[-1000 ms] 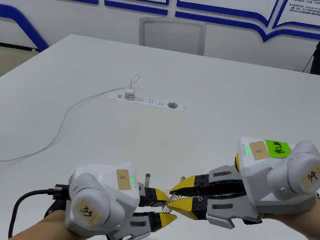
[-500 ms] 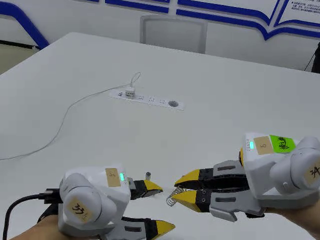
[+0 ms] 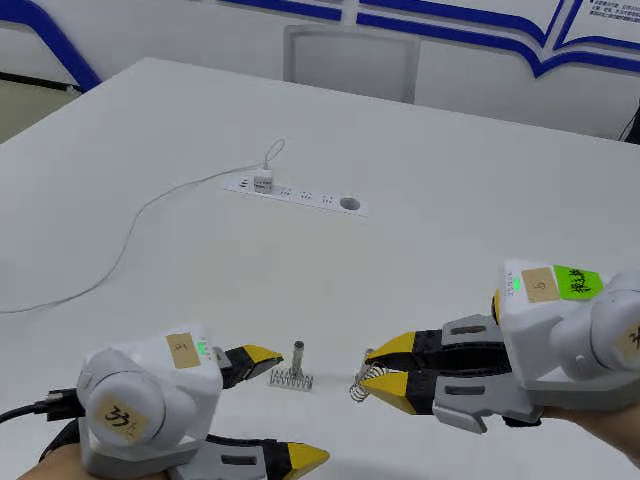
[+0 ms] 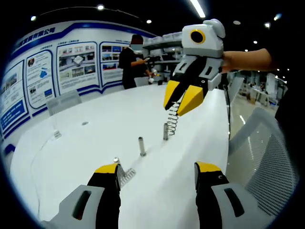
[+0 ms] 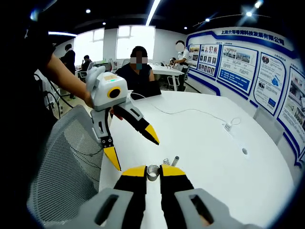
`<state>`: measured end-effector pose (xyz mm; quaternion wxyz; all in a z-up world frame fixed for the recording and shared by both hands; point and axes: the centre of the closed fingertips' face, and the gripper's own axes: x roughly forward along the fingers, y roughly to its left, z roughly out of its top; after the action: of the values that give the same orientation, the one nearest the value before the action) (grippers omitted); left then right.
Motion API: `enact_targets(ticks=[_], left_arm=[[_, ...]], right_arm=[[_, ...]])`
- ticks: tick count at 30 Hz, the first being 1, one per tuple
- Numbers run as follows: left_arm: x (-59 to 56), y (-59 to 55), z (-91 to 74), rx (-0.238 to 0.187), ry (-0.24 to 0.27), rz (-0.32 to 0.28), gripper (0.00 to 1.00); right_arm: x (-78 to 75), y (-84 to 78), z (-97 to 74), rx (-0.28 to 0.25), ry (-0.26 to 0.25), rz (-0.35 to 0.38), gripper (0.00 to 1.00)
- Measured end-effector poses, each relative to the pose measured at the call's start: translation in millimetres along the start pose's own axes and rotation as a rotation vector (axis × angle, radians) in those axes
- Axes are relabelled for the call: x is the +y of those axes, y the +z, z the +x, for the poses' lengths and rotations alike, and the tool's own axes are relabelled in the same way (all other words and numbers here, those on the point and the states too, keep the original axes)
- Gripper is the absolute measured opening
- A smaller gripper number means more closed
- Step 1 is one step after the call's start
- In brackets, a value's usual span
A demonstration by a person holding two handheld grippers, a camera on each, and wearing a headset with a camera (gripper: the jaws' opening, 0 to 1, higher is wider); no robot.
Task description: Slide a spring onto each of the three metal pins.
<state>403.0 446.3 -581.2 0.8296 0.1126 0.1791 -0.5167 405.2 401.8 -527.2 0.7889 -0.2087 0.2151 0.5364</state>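
The right gripper [image 3: 378, 371] is clenched on a small coiled silver wire spring [image 3: 362, 385], which hangs from its yellow tips just beside a short upright metal pin [image 4: 165, 131]. The left gripper [image 3: 285, 405] is spread wide, holding nothing. Between them, a second silver spring [image 3: 291, 378] lies on the white table [image 3: 200, 270] at the foot of the nearest pin [image 3: 298, 353], and a middle pin [image 4: 142, 146] stands bare.

We see a big white tabletop [image 3: 450, 250] with a flat power strip [image 3: 300, 196] and a thin cable [image 3: 130, 240] trailing left. Grey chair [image 3: 350, 62] at the far edge, white wall [image 3: 160, 30] with blue trim behind. Info posters [image 4: 71, 62], ceiling strip light [image 5: 153, 9], bright windows [image 5: 128, 43], mesh chair [image 5: 66, 157], people [image 5: 138, 67] beyond.
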Motion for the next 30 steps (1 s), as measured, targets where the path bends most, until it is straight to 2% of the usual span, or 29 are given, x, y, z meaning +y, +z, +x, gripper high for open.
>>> enact_targets(ticks=[8,13,21,25,30], left_arm=[[9.0,-21.7,-14.6,0.030,0.049,-0.052,0.68],[13.9,-23.6,-20.3,0.014,0.083,-0.084,0.72],[15.5,-26.8,-24.5,0.002,0.103,-0.113,0.74],[14.6,-24.5,-27.9,-0.028,0.107,-0.138,0.76],[16.8,-29.8,-30.5,-0.019,0.127,-0.149,0.76]], right_arm=[[-12.5,-3.3,-4.8,0.004,-0.036,0.019,0.11],[-19.9,-8.0,-6.4,0.016,-0.061,0.037,0.11],[-29.3,-17.7,-7.1,0.031,-0.096,0.063,0.11],[-36.5,-23.3,-8.1,0.033,-0.122,0.087,0.11],[-48.6,-30.3,-9.6,0.040,-0.168,0.118,0.11]])
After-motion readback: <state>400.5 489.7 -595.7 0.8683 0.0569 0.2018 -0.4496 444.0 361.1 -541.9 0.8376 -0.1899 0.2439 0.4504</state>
